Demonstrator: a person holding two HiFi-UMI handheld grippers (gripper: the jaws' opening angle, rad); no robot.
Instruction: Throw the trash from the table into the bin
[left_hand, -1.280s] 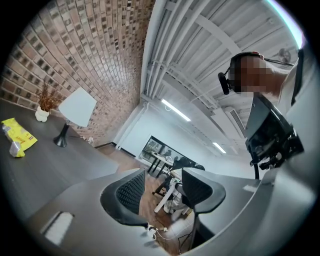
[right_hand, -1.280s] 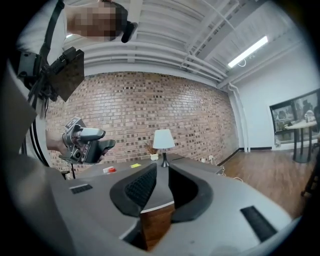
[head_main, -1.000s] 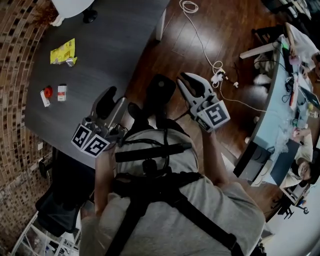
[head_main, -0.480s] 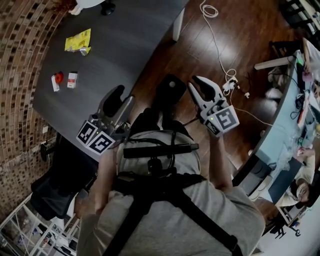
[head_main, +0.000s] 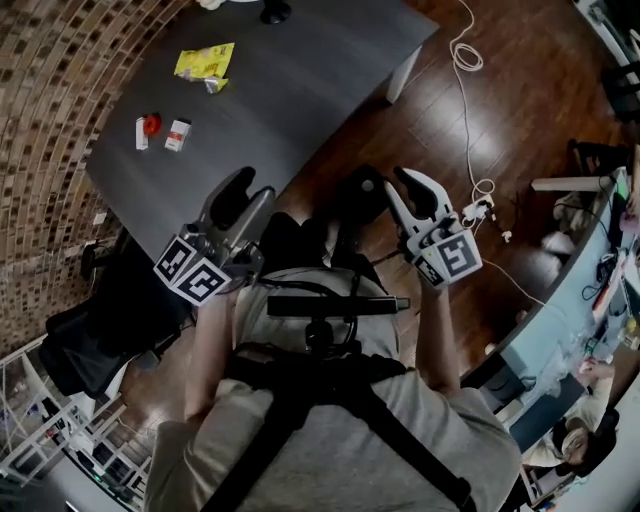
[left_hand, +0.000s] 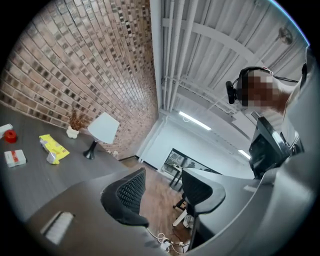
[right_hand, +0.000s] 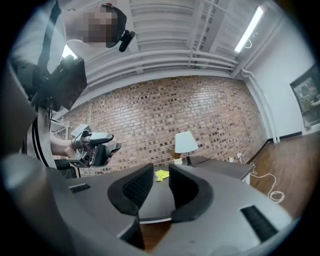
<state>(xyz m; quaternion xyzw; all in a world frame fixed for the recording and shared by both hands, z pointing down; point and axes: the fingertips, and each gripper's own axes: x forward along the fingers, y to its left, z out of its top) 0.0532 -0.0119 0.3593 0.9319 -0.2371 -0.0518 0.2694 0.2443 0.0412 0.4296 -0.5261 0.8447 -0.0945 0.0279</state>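
Trash all on the table (head_main: 300, 90) yet: red bit (head_main: 152, 123) and small white box (head_main: 178, 134) by its brick-wall side, yellow wrapper (head_main: 205, 62) nearer its far end. Left gripper (head_main: 252, 185) at the table's near edge, jaws apart, empty. Right gripper (head_main: 395, 182) off the table, jaws just been opening, narrow gap, nothing between. No bin showing, so everything's left to do.

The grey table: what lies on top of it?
A yellow wrapper, a red round piece, two small white boxes and a lamp's foot. The left gripper covers part of its near edge.
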